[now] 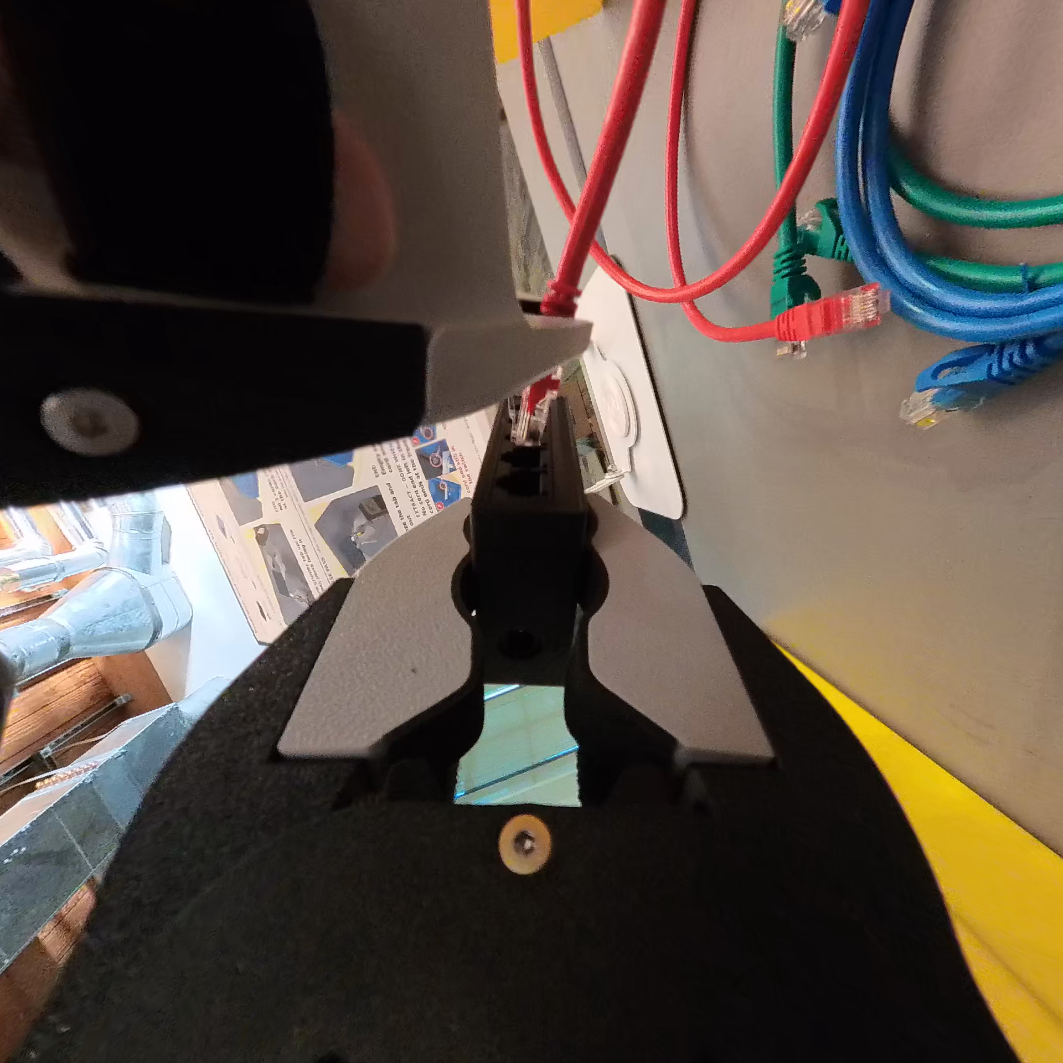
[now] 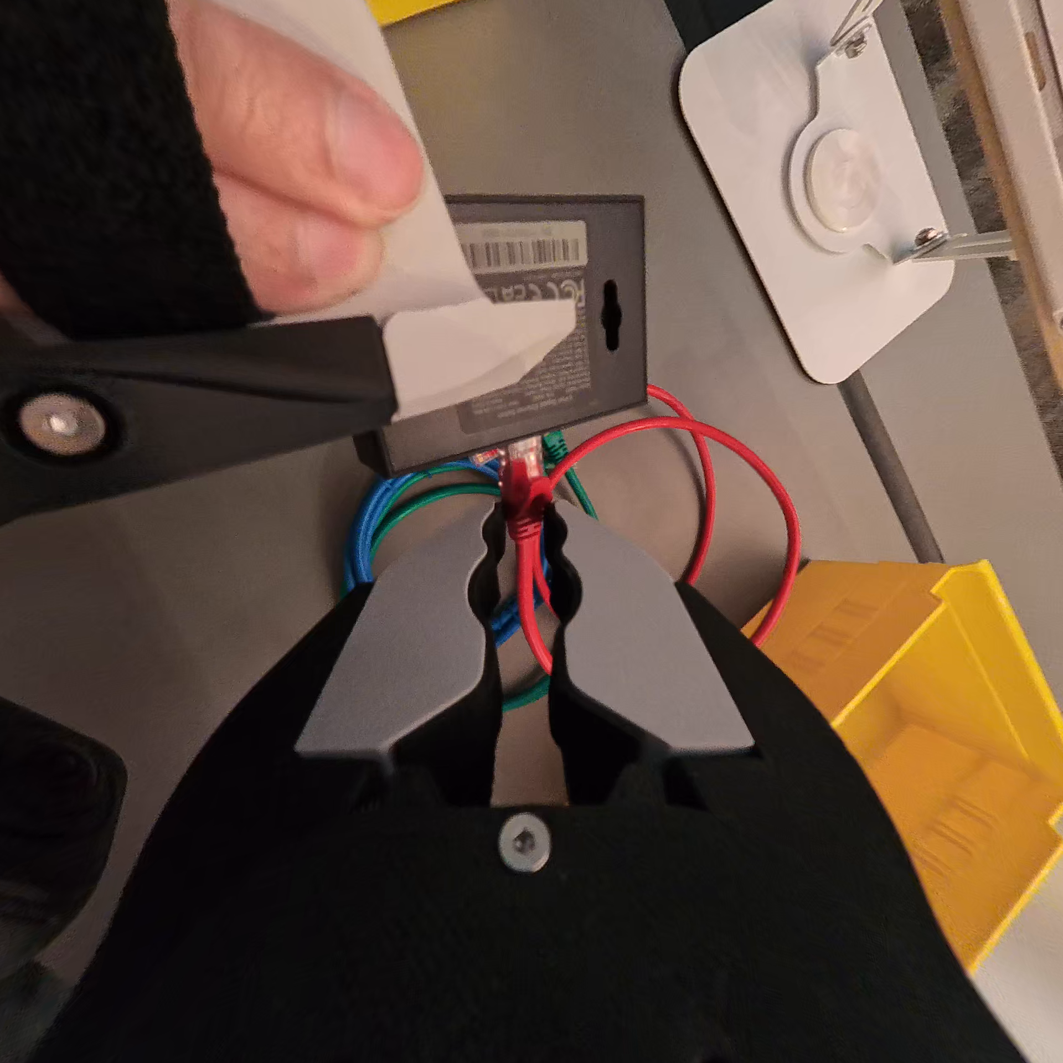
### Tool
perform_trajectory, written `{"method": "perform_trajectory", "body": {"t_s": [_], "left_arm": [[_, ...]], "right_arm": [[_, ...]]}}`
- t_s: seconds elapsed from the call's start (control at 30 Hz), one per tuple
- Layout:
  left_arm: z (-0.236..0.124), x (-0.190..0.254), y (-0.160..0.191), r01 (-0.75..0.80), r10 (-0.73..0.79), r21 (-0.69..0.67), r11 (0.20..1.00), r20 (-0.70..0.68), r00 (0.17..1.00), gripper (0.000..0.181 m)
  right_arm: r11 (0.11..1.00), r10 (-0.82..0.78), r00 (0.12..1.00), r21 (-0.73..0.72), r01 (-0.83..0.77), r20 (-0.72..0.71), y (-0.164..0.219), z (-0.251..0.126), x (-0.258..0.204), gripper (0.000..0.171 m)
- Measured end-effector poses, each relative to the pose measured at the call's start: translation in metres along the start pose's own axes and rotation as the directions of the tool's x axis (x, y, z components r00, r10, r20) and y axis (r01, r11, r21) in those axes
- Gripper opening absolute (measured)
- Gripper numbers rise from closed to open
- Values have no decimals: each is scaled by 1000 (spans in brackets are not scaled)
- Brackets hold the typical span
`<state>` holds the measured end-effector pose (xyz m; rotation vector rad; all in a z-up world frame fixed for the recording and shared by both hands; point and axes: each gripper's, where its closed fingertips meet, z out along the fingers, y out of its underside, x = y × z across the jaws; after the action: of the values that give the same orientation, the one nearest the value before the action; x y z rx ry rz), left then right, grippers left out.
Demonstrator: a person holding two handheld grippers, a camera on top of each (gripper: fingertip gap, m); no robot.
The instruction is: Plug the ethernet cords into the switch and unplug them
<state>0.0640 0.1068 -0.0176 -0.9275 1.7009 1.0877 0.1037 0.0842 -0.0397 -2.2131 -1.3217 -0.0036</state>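
My left gripper (image 1: 529, 520) is shut on the black switch (image 1: 526, 494) and holds it edge-on with its port row facing up in the view. In the right wrist view the switch (image 2: 610, 230) shows its labelled underside, with the left gripper (image 2: 489, 356) clamped on it from the left. My right gripper (image 2: 526, 512) is shut on the boot of a red ethernet cord (image 2: 523, 489). Its clear plug (image 2: 524, 451) touches the switch's port face. In the left wrist view the plug (image 1: 528, 423) sits at a far port; I cannot tell whether it is seated.
The red cord's other plug (image 1: 834, 313) lies loose on the grey table. Green cords (image 1: 794, 276) and blue cords (image 1: 920, 287) lie coiled beside it. A yellow bin (image 2: 863, 719) stands to the right. A white plate with a round fitting (image 2: 805, 201) lies behind the switch. A printed sheet (image 1: 345, 517) stands beyond. Tip to tip, the grippers are about 6 cm apart.
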Motion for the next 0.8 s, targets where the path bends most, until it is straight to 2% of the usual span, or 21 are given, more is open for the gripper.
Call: {"method": "perform_trajectory", "body": {"t_s": [0.23,0.4,0.5,0.63,0.8], "left_arm": [[1,-3,2,48,-48,7,999,5,999,28],[0,-12,18,158,-158,15,987,17,987,29],[-4,-23,29,224,-225,37,974,57,973,29],[-13,-42,39,305,-314,87,948,128,941,29],[-22,-62,42,352,-374,135,926,211,903,29]], "right_arm": [[996,5,1000,85,-6,8,-12,-6,3,13],[964,-25,999,264,15,34,-34,-15,7,13],[907,-64,997,420,39,47,-50,-28,9,13],[805,-57,990,593,-32,131,-67,-49,10,14],[701,-72,968,702,-122,239,-75,-70,9,13]]}}
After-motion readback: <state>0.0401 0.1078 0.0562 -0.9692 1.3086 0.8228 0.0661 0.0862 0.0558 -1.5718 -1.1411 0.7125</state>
